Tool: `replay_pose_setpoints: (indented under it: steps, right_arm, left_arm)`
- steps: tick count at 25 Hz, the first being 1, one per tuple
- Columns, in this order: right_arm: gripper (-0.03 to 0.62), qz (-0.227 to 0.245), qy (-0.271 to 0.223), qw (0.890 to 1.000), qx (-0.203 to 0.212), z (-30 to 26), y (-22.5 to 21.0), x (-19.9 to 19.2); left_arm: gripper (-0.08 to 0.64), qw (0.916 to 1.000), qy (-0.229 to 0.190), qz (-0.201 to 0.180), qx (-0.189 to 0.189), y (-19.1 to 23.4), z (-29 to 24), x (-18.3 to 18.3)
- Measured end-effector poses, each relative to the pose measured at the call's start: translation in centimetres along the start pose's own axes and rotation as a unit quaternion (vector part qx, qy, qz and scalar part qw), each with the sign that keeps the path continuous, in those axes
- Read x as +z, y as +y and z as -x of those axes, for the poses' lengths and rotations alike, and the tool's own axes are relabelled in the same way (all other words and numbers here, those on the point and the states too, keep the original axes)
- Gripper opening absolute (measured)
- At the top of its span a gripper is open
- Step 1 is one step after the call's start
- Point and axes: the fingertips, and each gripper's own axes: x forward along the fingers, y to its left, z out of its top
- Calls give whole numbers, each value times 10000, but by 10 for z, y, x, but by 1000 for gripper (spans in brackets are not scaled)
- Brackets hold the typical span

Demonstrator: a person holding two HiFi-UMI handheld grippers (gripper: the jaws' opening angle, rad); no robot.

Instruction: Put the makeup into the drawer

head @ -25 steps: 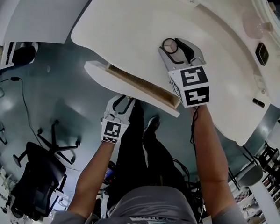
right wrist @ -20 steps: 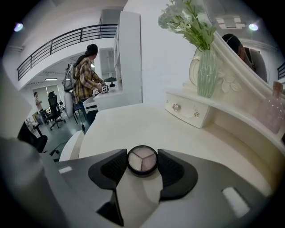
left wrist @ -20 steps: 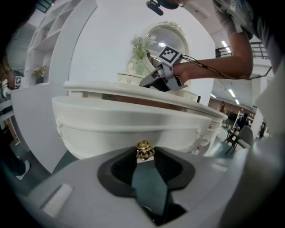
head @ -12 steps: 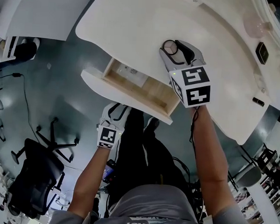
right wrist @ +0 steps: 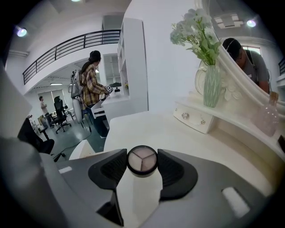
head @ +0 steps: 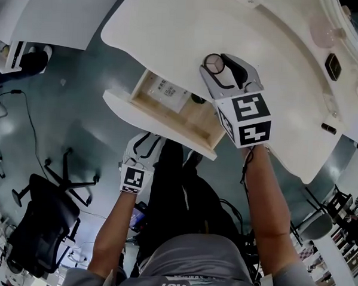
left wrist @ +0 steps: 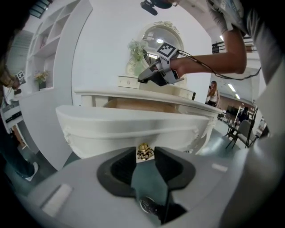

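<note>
Head view: the right gripper [head: 219, 68] clamps a round black-rimmed compact of pale pink powder [head: 214, 63] by its rim, at the jaw tips only, above the white curved dressing table [head: 173, 31]; the white drawer with a bare wooden floor [head: 189, 121] stands pulled out at 7 o'clock from it. A pinch this shallow could let the compact twist out on the way down; let go too soon, it lands on the tabletop or clips the table edge. A white card [head: 170, 91] and a small dark item [head: 197, 99] already lie in the drawer's back half; the front is freer. The left gripper [head: 146, 145] sits at the drawer front, 6 o'clock of it; a black office chair [head: 49, 222] stands well apart.

Left gripper view: its jaws have just been opening; the small gold knob [left wrist: 144, 152] sits between the tips, seemingly no longer squeezed, so a nudge might push the drawer back.

Right gripper view: at 1 o'clock a glass vase of pale flowers [right wrist: 212, 91]; at 3 o'clock a clear bottle [right wrist: 267, 118]; both well clear.
</note>
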Motion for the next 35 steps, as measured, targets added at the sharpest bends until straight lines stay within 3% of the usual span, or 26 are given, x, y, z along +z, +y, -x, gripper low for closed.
replay_pose_setpoints:
  steps: [3, 7, 15, 23, 35]
  right_arm:
    - [222, 5, -66, 9999, 76, 7, 11, 4]
    - [222, 11, -85, 9996, 259, 13, 33, 4]
    - [222, 79, 114, 9981, 606, 18, 81, -22]
    - [222, 29, 361, 9960, 811, 17, 111, -53]
    - [222, -66, 925, 9913, 937, -6, 122, -117]
  left_arm:
    - [116, 9997, -160, -41, 198, 9, 18, 9]
    - [2, 9974, -439, 138, 547, 26, 47, 26]
    - [2, 9923, -688, 13, 1029, 57, 80, 65]
    - [2, 9852, -1219, -372, 1151, 78, 88, 104]
    - [2, 9821, -1355, -607, 1158, 91, 80, 115]
